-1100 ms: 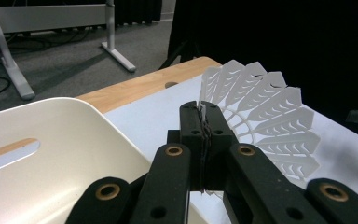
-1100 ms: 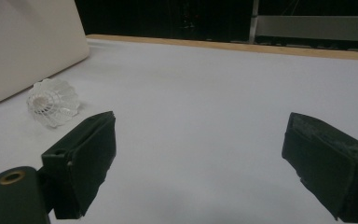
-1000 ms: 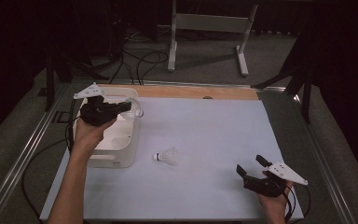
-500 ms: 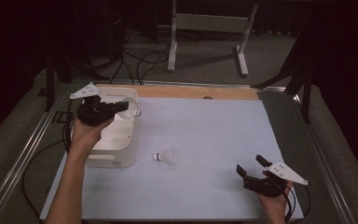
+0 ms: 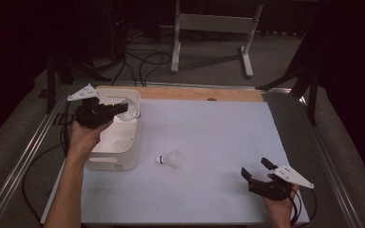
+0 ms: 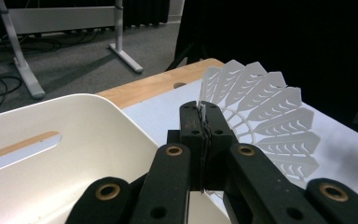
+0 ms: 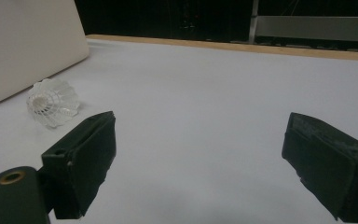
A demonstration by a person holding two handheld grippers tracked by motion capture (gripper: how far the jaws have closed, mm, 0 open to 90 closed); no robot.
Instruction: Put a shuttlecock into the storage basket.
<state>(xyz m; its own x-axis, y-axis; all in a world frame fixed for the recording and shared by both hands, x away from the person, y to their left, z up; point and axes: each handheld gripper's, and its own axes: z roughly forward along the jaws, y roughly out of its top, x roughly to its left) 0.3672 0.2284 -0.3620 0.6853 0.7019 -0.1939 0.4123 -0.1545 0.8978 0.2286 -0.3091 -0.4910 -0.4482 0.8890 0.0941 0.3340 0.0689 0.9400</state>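
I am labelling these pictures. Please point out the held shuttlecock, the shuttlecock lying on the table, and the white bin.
held shuttlecock [image 6: 265, 116], left gripper view, on its white skirt.
lying shuttlecock [image 5: 169, 159], high view, on its skirt.
white bin [image 5: 119, 161], high view, on its front wall.

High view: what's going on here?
A person works at a table covered by a pale blue mat. The left gripper, jaws shut on the skirt edge of a white plastic shuttlecock, holds it over a white plastic bin. A second white shuttlecock lies on its side on the mat beside the bin. The right gripper, jaws open and empty, sits near the mat's front right corner.
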